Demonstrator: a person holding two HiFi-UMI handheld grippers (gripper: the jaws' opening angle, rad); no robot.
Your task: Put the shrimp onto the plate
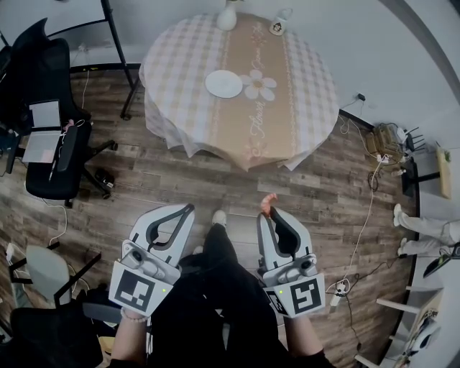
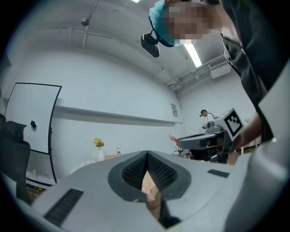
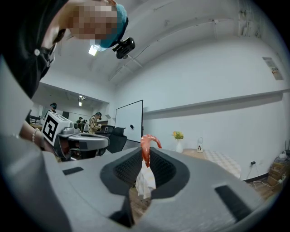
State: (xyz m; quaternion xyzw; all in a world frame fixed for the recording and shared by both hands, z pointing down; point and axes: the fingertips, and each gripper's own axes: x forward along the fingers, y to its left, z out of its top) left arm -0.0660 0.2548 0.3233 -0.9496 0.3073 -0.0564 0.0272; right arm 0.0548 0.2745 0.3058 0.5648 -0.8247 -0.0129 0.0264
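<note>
The orange-red shrimp (image 3: 147,147) sticks up from between the tips of my right gripper (image 3: 146,158), which is shut on it; from the head view the shrimp (image 1: 267,203) shows at that gripper (image 1: 267,215) over the wooden floor. A white plate (image 1: 223,83) lies on the round table (image 1: 309,93) far ahead, next to a flower print. My left gripper (image 1: 188,210) is held beside the right one, its jaws closed with nothing between them (image 2: 147,156).
A white vase (image 1: 227,16) and a small bottle (image 1: 277,26) stand at the table's far edge. Black office chairs (image 1: 50,129) are at the left. Cables and a power strip (image 1: 338,295) lie on the floor at the right. The person's legs and shoe (image 1: 218,218) are between the grippers.
</note>
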